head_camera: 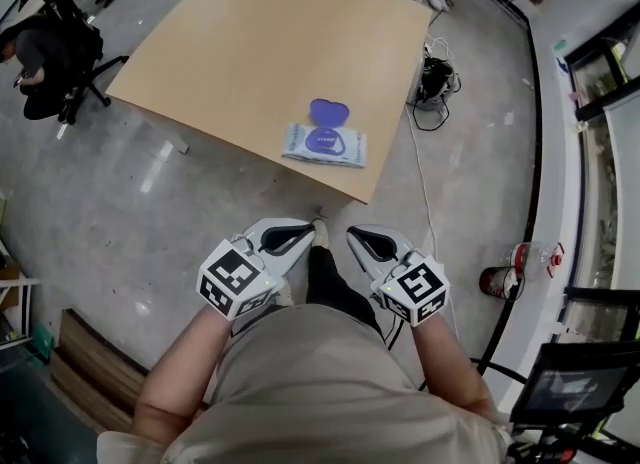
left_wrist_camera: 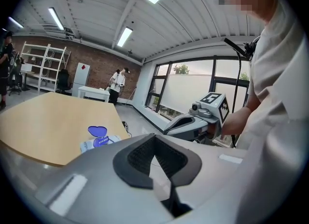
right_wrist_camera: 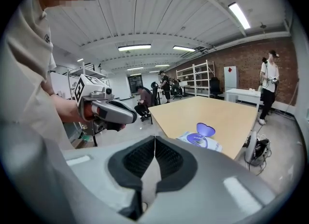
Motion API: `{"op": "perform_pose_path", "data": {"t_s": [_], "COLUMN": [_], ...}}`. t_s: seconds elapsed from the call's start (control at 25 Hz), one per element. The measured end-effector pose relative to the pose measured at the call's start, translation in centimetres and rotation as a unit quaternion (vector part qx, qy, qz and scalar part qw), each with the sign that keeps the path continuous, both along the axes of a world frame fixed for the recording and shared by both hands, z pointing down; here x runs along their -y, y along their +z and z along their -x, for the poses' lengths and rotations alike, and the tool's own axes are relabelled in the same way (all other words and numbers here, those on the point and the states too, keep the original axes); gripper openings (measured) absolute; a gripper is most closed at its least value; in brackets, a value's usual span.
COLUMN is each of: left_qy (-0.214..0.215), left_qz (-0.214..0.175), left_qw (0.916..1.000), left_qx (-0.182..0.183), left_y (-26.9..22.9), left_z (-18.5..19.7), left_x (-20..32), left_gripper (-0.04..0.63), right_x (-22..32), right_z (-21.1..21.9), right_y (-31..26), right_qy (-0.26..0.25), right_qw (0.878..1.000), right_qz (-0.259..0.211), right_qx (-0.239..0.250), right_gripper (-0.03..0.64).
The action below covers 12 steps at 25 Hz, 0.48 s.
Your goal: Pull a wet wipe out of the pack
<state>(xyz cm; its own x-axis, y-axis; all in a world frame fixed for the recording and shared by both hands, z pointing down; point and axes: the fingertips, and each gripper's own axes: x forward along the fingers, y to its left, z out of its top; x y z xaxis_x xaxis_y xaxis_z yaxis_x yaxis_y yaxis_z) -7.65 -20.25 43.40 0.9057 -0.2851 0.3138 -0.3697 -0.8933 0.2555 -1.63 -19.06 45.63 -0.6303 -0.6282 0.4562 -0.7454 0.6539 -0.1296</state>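
A white wet wipe pack (head_camera: 325, 145) lies near the front right corner of the wooden table (head_camera: 250, 42), its purple lid (head_camera: 328, 110) flipped open towards the far side. Both grippers hang in front of my body, short of the table edge and well away from the pack. My left gripper (head_camera: 308, 229) is shut with nothing in it, and so is my right gripper (head_camera: 353, 236). The left gripper view shows the shut jaws (left_wrist_camera: 154, 137), the pack (left_wrist_camera: 99, 142) beyond and the right gripper (left_wrist_camera: 193, 121) alongside. The right gripper view shows its shut jaws (right_wrist_camera: 154, 139) and the pack (right_wrist_camera: 200, 141).
A seated person on an office chair (head_camera: 50, 52) is off the table's far left corner. Cables and a dark bag (head_camera: 435, 82) lie on the floor right of the table. A red canister (head_camera: 497, 280) stands by the window wall at the right.
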Motion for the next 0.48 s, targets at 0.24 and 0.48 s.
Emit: {"op": "perform_pose_path", "data": {"t_s": [0.24,0.48], "left_qy": [-0.016,-0.032], "left_qz": [0.028,0.052], "left_qw": [0.9989,0.9948], "left_qx": [0.035,0.081], "left_y": [3.8,8.4], "left_z": [-2.2,-4.8], "left_x": [7.6,15.0], "left_gripper": [0.002,0.002], "right_x": [8.7,17.0], "right_z": [-2.4,-5.7], "right_y": [3.7,8.9], "right_qy": [-0.021,-0.049], "right_qw": [0.999,0.996], "right_qz": [0.017,0.03], "right_qx": [-0.019,-0.061], "right_gripper": [0.012,0.024]}}
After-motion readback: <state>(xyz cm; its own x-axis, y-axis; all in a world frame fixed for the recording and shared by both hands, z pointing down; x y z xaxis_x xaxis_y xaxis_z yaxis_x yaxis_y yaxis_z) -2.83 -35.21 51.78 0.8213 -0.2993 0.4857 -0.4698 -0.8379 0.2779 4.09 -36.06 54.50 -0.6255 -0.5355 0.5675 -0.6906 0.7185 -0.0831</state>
